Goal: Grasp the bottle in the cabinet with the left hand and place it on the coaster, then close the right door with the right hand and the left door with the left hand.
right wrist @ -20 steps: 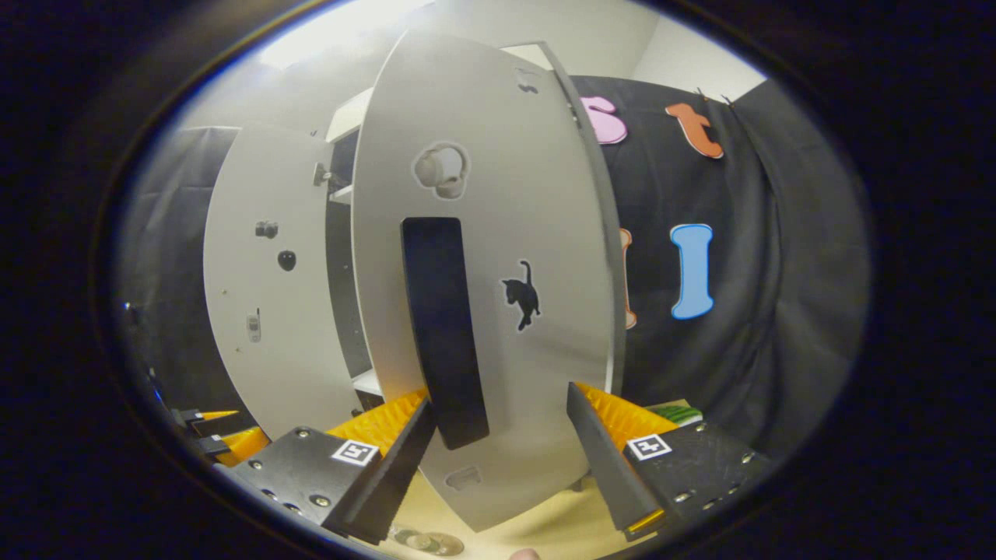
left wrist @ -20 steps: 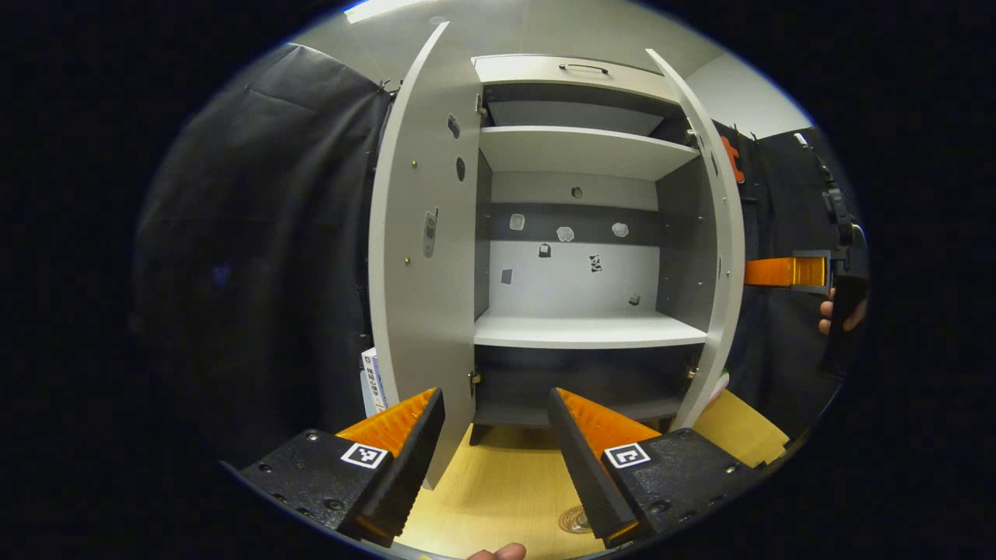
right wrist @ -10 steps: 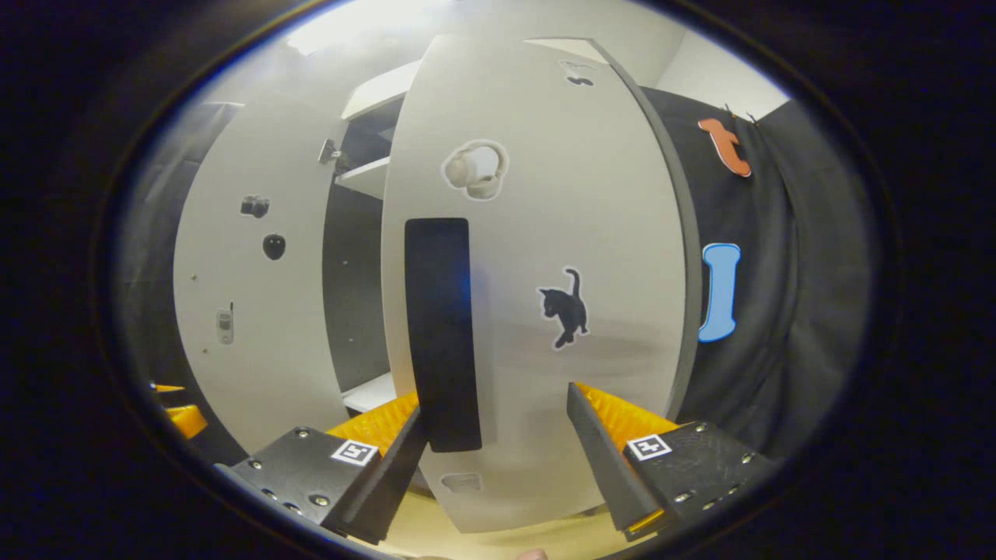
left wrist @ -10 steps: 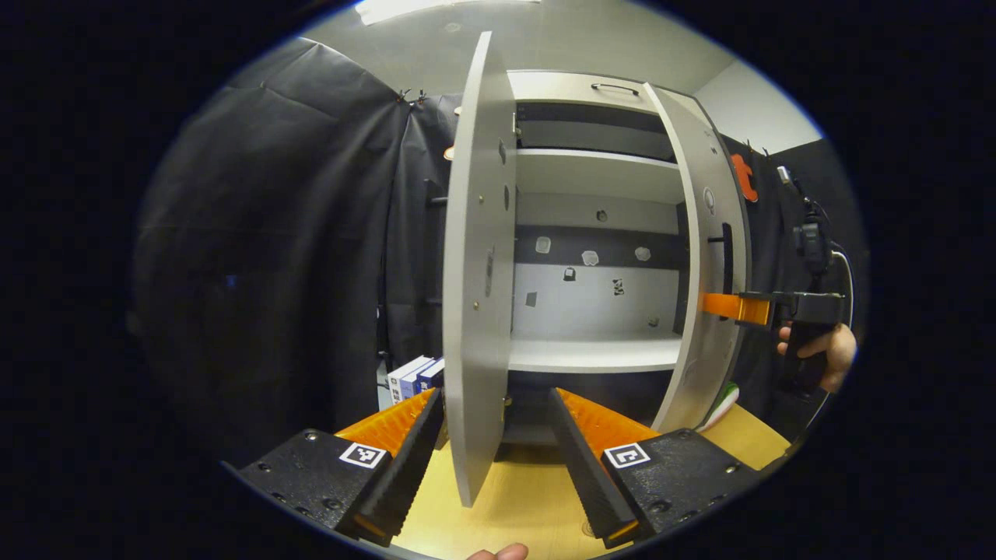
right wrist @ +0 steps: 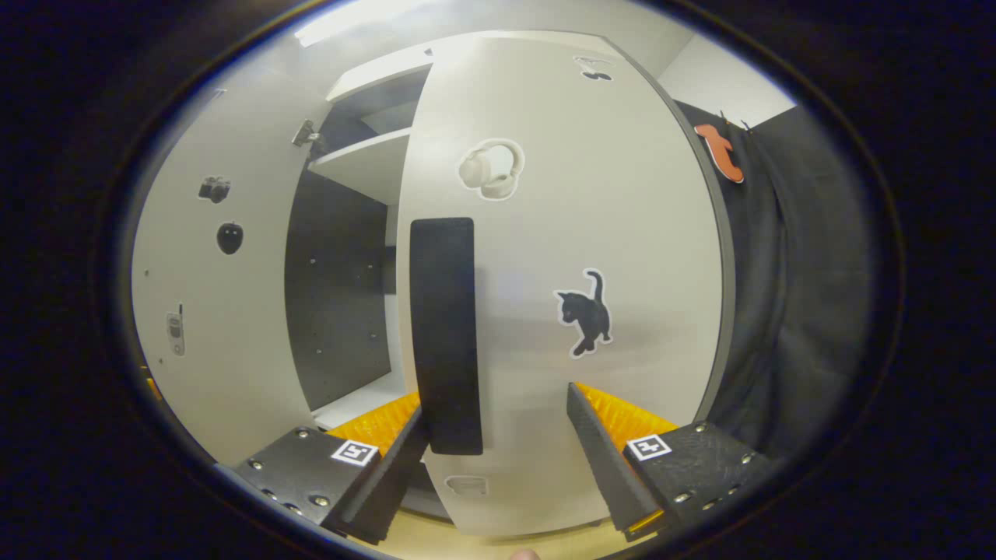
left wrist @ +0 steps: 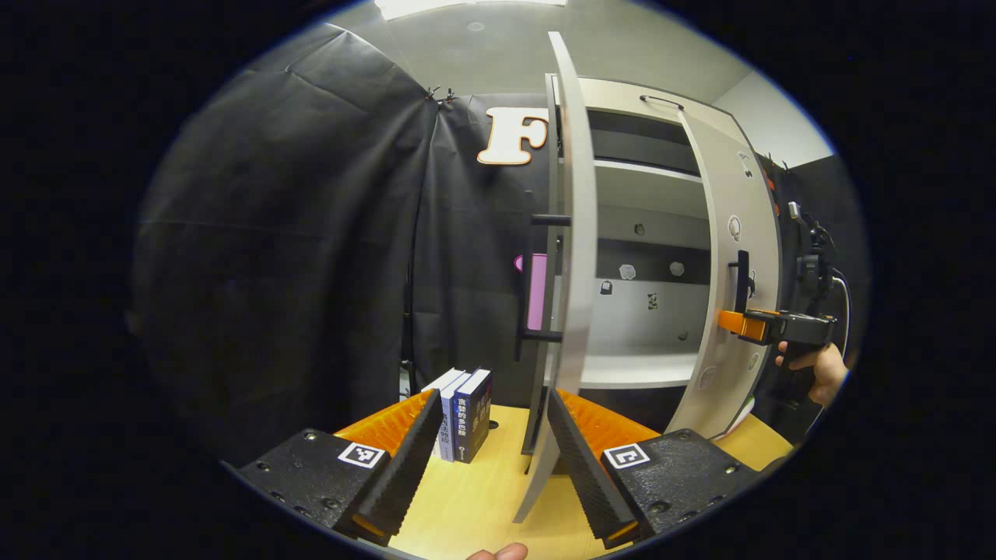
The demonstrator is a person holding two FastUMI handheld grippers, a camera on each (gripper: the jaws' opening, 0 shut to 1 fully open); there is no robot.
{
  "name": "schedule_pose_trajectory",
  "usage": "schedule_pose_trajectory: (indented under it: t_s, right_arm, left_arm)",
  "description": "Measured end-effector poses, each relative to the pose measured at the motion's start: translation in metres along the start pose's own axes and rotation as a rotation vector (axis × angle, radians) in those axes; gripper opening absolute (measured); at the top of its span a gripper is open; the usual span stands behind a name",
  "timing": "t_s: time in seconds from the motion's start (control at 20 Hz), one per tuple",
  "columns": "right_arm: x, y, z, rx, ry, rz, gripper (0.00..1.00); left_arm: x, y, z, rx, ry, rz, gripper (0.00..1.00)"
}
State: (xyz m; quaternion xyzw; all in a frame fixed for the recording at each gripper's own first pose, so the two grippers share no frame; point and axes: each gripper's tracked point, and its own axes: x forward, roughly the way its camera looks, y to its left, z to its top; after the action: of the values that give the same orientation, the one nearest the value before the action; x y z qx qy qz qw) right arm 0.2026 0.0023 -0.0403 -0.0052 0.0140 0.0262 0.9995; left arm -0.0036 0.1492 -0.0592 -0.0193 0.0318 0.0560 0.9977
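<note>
In the left gripper view the cabinet's left door (left wrist: 574,233) stands edge-on, and its black handle (left wrist: 537,280) shows on the outer side. The door's lower edge falls in the gap of my open left gripper (left wrist: 495,395), close to the right-hand finger. Farther off, the right gripper (left wrist: 731,321), held by a hand (left wrist: 817,365), touches the right door (left wrist: 739,257). In the right gripper view that right door (right wrist: 560,233) is very close. Its long black handle (right wrist: 443,334) ends just above the left-hand finger of my open right gripper (right wrist: 496,398).
A few upright books (left wrist: 463,416) stand on the wooden table (left wrist: 467,505) left of the cabinet. Bare shelves (left wrist: 638,369) show between the two doors. The left door's inner face (right wrist: 210,311) carries small stickers. Black cloth hangs to the left and right.
My left gripper has swung round to the left door's edge, so its outer handle now shows. The right door has turned further toward the cabinet with the right gripper against it.
</note>
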Motion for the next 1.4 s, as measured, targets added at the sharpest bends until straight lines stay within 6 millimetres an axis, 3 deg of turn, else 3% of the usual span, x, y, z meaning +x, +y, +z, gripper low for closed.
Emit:
schedule_pose_trajectory:
  t_s: [0.15, 0.2, 0.45, 0.5, 0.55, 0.6, 0.65, 0.75, 0.8, 0.85, 0.9, 0.95, 1.1, 1.4]
  right_arm:
    - [0.008, 0.000, -0.001, 0.008, -0.009, -0.030, 1.00]
    - [0.011, 0.001, -0.001, 0.001, -0.013, -0.043, 1.00]
    - [0.018, 0.002, -0.002, -0.012, -0.038, -0.093, 0.97]
    - [0.019, 0.001, -0.001, -0.013, -0.042, -0.100, 0.97]
    - [0.019, 0.001, -0.002, -0.015, -0.045, -0.107, 0.97]
    - [0.020, 0.001, -0.002, -0.018, -0.049, -0.113, 1.00]
    - [0.020, 0.002, -0.003, -0.021, -0.052, -0.120, 1.00]
    - [0.022, 0.001, -0.004, -0.026, -0.055, -0.133, 1.00]
    - [0.023, 0.001, -0.004, -0.028, -0.053, -0.137, 1.00]
    - [0.022, 0.002, -0.005, -0.030, -0.051, -0.139, 1.00]
    - [0.022, 0.001, -0.005, -0.030, -0.051, -0.139, 1.00]
    - [0.023, 0.001, -0.005, -0.030, -0.047, -0.138, 1.00]
    - [0.022, 0.001, -0.006, -0.024, -0.036, -0.129, 1.00]
    - [0.008, 0.003, -0.015, -0.016, 0.000, -0.108, 1.00]
  left_arm:
    - [0.011, 0.010, 0.008, -0.008, -0.002, -0.022, 0.87]
    - [0.011, 0.008, 0.010, -0.010, -0.005, -0.038, 0.83]
    - [0.022, 0.004, 0.023, 0.016, -0.004, -0.110, 0.88]
    - [0.025, 0.002, 0.029, 0.030, -0.018, -0.121, 0.84]
    - [0.027, 0.000, 0.033, 0.042, -0.030, -0.132, 0.91]
    - [0.028, -0.002, 0.035, 0.050, -0.036, -0.144, 0.91]
    - [0.029, -0.004, 0.036, 0.049, -0.037, -0.158, 0.83]
    - [0.033, -0.006, 0.041, 0.039, -0.041, -0.175, 0.87]
    - [0.037, -0.004, 0.041, 0.034, -0.040, -0.180, 0.82]
    - [0.038, -0.004, 0.040, 0.013, -0.031, -0.187, 0.87]
    - [0.039, -0.007, 0.040, -0.016, -0.030, -0.205, 0.83]
    - [0.041, -0.009, 0.039, -0.041, -0.018, -0.224, 0.88]
    - [0.039, -0.011, 0.033, -0.088, 0.007, -0.255, 0.88]
    - [0.036, -0.030, 0.039, 0.017, -0.021, -0.276, 0.88]
